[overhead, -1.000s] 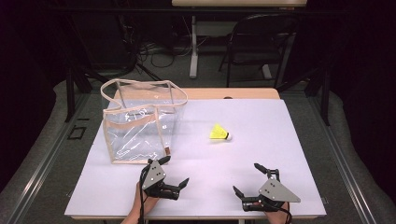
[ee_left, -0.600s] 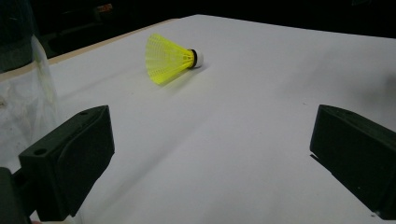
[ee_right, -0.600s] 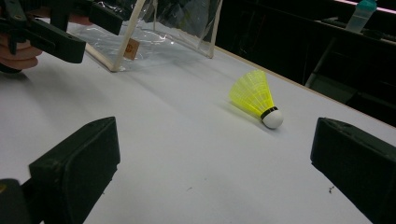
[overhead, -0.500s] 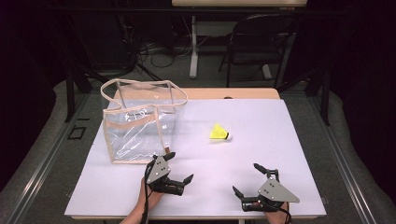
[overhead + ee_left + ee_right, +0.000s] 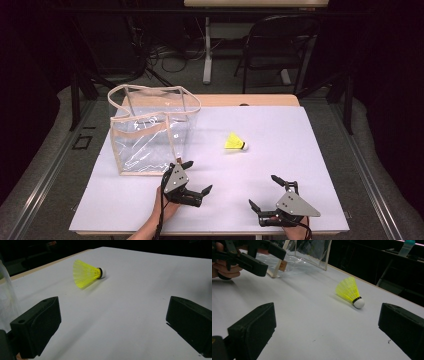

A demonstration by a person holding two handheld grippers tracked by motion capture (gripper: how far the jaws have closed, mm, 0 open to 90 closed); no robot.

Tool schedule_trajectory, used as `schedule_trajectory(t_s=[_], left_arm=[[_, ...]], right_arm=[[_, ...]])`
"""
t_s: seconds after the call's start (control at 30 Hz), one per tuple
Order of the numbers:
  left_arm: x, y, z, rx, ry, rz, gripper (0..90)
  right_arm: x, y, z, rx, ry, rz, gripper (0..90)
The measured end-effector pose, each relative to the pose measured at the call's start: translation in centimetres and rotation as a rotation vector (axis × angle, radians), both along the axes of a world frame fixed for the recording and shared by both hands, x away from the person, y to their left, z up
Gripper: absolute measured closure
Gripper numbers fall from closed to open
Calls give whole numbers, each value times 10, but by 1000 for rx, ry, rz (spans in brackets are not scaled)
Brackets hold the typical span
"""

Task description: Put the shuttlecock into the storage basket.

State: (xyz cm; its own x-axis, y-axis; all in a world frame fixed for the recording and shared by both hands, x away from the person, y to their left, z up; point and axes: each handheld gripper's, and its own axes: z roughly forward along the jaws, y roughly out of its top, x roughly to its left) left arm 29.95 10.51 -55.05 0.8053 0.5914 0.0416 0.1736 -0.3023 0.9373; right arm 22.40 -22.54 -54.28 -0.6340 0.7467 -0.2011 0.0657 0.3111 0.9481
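On the white tabletop (image 5: pixel 310 150), I keep my left gripper (image 5: pixel 192 177) and right gripper (image 5: pixel 272 192) wide-jawed and empty, both aimed at the yellow plastic shuttlecock (image 5: pixel 235 142) lying beside the clear plastic tote bag (image 5: pixel 150 132) (its likely destination).

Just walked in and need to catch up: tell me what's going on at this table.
A person holds a two-jaw gripper in each hand over a white table. The left gripper and the right gripper are both open and hold nothing. A yellow shuttlecock lies on its side mid-table, untouched, ahead of both grippers. A clear bag stands open at the left, beside the left gripper. It looks like a pickup is about to begin.
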Motion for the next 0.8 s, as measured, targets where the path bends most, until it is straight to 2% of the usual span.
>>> schedule_trajectory(t_s=[0.53,0.6,0.8], left_arm=[[17,-16,6,58,45,-33,1],[19,-17,6,62,56,-53,15],[27,-23,7,87,66,-71,18]], right_arm=[[1,0,0,-4,5,6,10],[1,0,0,-3,5,7,10],[1,1,-1,-11,13,10,10]])
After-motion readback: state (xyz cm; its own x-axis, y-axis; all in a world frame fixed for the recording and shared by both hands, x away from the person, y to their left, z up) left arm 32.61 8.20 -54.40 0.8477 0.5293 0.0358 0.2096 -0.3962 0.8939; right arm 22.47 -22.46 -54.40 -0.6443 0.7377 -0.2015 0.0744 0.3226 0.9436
